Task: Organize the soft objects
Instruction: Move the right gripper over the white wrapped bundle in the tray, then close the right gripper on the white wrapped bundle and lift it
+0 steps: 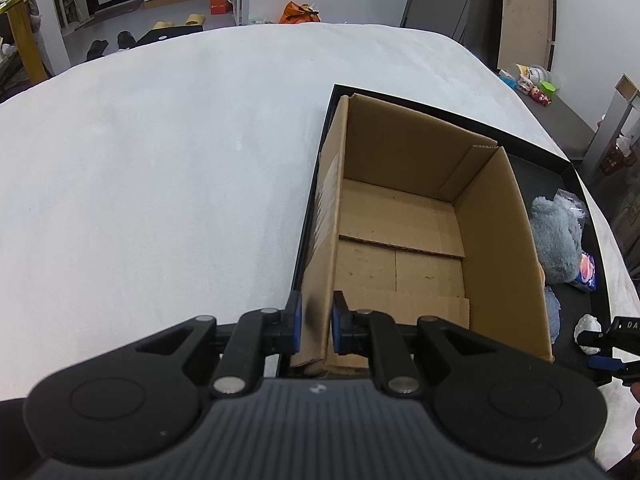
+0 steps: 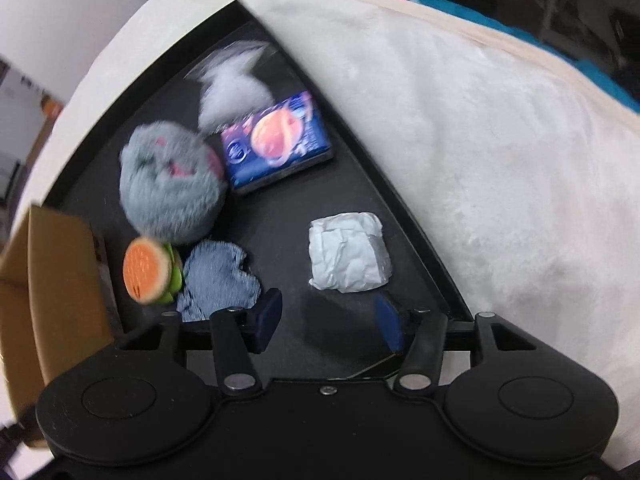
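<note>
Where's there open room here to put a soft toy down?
The cardboard box is bare inside. The black tray has a free patch between the crumpled white wrapper and blue packet. It's crowded around the grey plush, burger toy and blue cloth.

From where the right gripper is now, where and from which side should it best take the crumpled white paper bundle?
Grip the crumpled white paper bundle across its two side faces, coming from its near edge. It lies alone on the black tray, straight ahead of the open right gripper, with bare tray on both sides, so each of the fingers probably has room to slide in.
</note>
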The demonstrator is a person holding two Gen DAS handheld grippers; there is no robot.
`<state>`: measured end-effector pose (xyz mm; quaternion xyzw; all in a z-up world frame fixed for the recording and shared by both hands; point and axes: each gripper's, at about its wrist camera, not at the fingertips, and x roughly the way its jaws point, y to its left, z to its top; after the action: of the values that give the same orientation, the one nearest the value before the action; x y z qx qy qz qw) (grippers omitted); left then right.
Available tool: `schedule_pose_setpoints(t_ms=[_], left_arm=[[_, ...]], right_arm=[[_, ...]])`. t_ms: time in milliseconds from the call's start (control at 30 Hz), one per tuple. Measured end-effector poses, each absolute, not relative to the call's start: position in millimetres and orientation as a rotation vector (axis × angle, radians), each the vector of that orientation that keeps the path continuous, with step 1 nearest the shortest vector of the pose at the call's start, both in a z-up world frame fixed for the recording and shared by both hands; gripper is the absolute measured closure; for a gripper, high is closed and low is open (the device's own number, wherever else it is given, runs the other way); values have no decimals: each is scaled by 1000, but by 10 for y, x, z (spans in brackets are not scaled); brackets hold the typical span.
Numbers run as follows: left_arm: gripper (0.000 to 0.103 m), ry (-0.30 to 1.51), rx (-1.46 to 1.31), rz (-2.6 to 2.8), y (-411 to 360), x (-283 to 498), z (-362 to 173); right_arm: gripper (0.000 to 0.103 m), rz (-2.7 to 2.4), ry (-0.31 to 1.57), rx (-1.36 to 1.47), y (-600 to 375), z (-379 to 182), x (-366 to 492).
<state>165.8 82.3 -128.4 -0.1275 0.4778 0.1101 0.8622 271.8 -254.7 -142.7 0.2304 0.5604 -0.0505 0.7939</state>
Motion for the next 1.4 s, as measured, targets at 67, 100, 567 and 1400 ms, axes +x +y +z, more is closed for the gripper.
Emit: schedule_pose_setpoints(t_ms=[67, 100, 567, 1400], left_arm=[[89, 1001, -269, 229, 830, 1652, -1282], [89, 998, -269, 228, 834, 1650, -1280], [89, 992, -294, 208, 907, 1653, -1287], [90, 982, -289, 259, 841, 1694, -1258]], right_arm=[[50, -106, 1194, 542, -2587, -1426, 2732], [50, -109, 1189, 553, -2599, -1421, 2742], [43, -178, 1151, 551, -2614, -1455, 2892], [57, -41, 1022, 404, -2097, -1078, 2851]])
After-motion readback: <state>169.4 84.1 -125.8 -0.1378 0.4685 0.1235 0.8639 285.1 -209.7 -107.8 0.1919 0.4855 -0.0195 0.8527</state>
